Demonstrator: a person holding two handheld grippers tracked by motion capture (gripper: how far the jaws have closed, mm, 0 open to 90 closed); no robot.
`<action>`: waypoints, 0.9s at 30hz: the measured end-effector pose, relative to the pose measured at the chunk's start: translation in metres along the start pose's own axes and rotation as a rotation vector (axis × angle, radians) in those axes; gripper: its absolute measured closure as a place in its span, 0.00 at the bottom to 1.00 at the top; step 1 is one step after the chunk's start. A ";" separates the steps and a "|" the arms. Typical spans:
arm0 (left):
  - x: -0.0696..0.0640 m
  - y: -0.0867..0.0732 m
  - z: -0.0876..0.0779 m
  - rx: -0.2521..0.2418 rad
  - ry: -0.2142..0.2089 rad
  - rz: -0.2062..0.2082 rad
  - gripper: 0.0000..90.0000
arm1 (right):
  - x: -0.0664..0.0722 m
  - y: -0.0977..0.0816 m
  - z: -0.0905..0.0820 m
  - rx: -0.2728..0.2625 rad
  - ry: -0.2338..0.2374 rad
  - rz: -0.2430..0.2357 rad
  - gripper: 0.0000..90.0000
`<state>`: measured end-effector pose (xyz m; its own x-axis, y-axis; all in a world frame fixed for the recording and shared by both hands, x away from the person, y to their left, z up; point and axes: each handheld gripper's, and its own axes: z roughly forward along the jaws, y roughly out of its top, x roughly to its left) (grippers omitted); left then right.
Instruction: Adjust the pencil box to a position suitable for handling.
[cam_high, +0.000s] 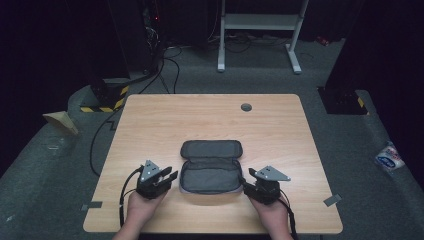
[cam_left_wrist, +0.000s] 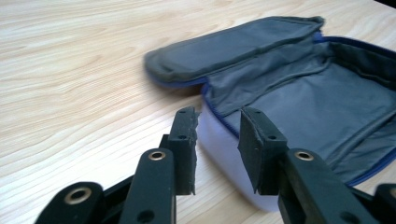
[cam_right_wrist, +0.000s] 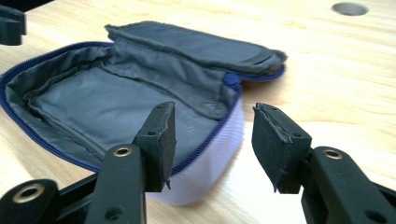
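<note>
An open zip pouch (cam_high: 210, 167) lies flat on the wooden table (cam_high: 210, 117), grey lining up, lid flap folded back toward the far side. Its outer wall is white with a blue zip edge. The pouch (cam_left_wrist: 299, 93) holds nothing that I can see. My left gripper (cam_high: 171, 176) is at the pouch's left end, open, its jaws straddling the white corner in the left gripper view (cam_left_wrist: 217, 119). My right gripper (cam_high: 243, 179) is at the right end, open wider, one jaw over the rim of the pouch (cam_right_wrist: 116, 98) in the right gripper view (cam_right_wrist: 212, 116).
A round cable hole (cam_high: 246, 107) sits near the table's far edge. Bare wood surrounds the pouch. On the floor beyond stand a white desk frame (cam_high: 260, 30), cables and a black-and-yellow striped base (cam_high: 107, 97). A packet (cam_high: 390, 157) lies on the floor at right.
</note>
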<state>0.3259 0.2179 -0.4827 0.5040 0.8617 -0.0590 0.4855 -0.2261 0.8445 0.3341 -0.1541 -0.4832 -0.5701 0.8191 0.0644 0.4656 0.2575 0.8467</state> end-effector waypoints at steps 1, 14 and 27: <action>0.002 -0.001 -0.002 0.002 0.008 -0.005 0.73 | -0.003 0.000 -0.002 -0.005 -0.006 0.003 0.54; 0.020 -0.021 -0.011 0.168 0.089 -0.003 0.75 | -0.046 -0.023 -0.012 0.057 -0.106 0.024 0.54; 0.019 -0.036 -0.012 0.273 0.098 -0.033 0.82 | -0.056 -0.020 0.002 0.067 -0.106 0.049 0.54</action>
<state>0.3095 0.2481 -0.5080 0.4199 0.9073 -0.0212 0.6813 -0.2998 0.6678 0.3585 -0.2037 -0.5045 -0.4729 0.8799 0.0457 0.5372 0.2468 0.8066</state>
